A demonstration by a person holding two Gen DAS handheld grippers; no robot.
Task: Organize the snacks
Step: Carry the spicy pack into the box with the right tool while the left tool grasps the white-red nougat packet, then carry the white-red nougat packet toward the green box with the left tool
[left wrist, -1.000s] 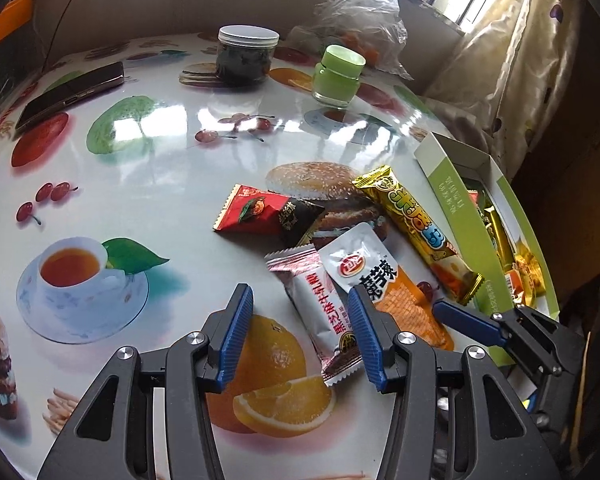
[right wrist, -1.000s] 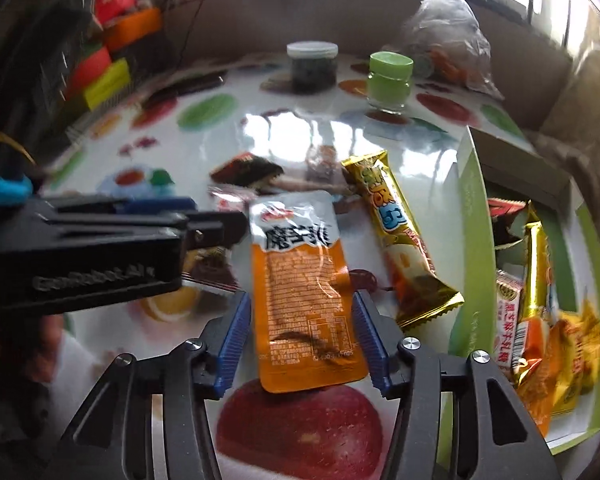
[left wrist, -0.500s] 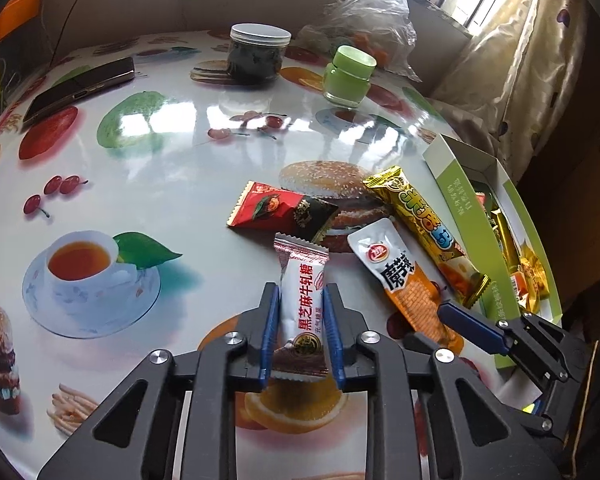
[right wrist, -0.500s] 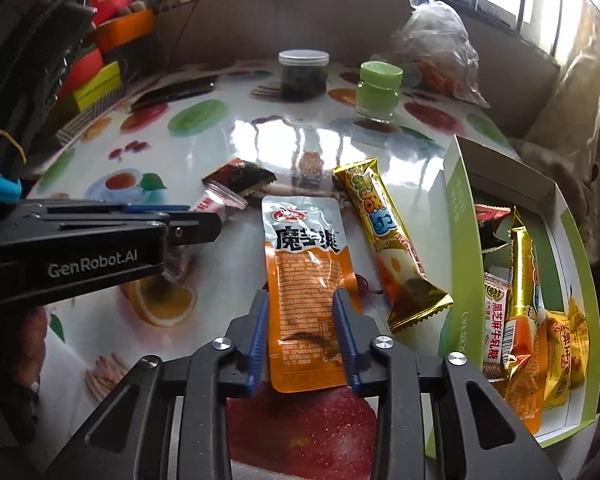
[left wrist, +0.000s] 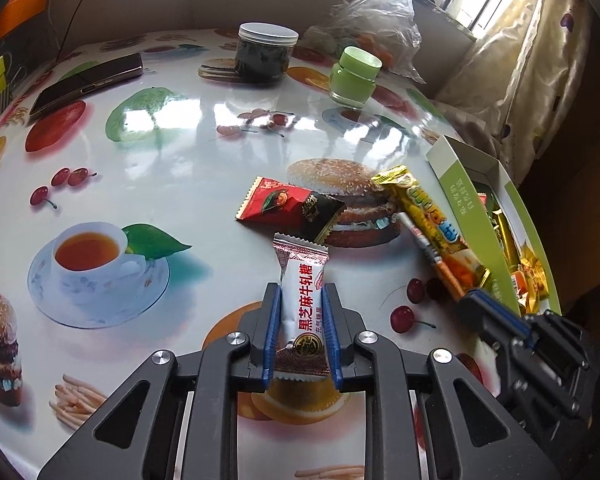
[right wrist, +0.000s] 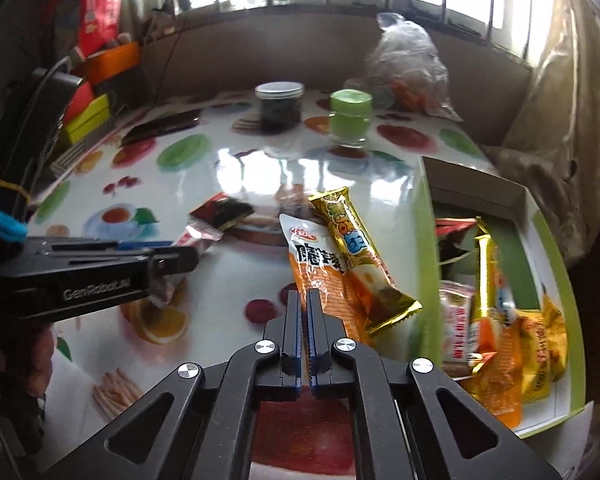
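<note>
Left wrist view: the left gripper (left wrist: 301, 312) pinches a white sesame nougat bar (left wrist: 302, 304) by its long edges, near the front rim of the fruit-print table (left wrist: 204, 148), with bare glossy surface spreading leftward. Right wrist view: the right gripper (right wrist: 303, 312) is pressed together on the orange konjac pouch (right wrist: 320, 276), which lies partly under a yellow snack bar (right wrist: 356, 252) just beside the green box (right wrist: 424, 240) wall.
</note>
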